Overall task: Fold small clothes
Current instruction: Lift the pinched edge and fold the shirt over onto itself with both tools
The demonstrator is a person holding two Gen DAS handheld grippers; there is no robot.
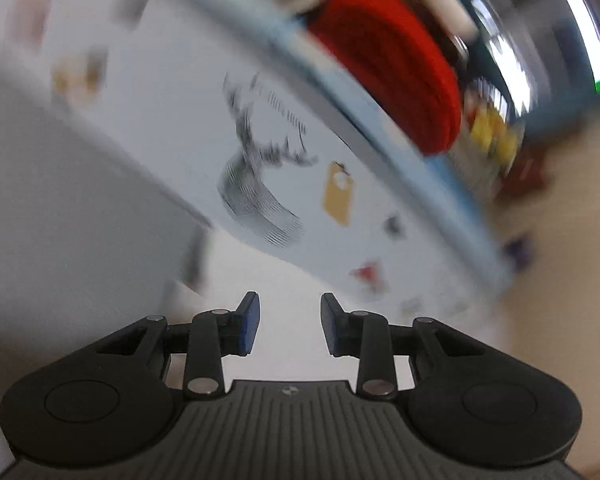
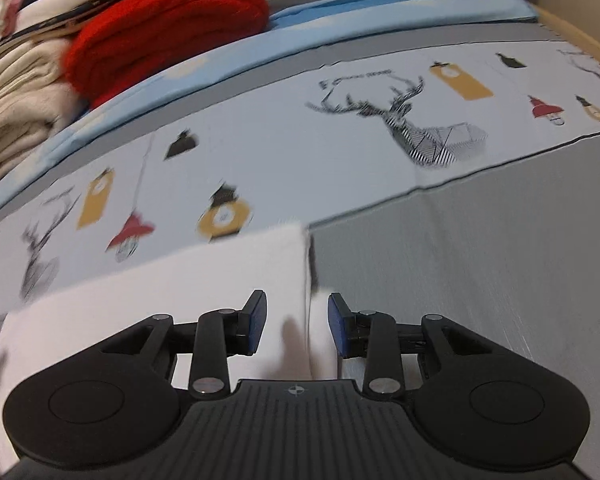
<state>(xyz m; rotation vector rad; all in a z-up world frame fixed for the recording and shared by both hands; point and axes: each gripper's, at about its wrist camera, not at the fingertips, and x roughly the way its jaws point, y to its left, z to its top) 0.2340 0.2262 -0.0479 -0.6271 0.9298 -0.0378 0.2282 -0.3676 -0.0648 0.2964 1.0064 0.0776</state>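
White cloth [image 2: 180,304] lies folded under the empty, parted right claw [image 2: 297,326]; left claw [image 1: 290,326] likewise parted, so the fold may spring open.

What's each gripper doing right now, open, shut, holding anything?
Left gripper: open, nothing between the pads.
Right gripper: open, above the folded white cloth, not gripping it.

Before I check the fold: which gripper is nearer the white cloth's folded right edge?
Right. The right gripper hangs over the white cloth with that edge between its open jaws; the left gripper shows only blurred cloth.
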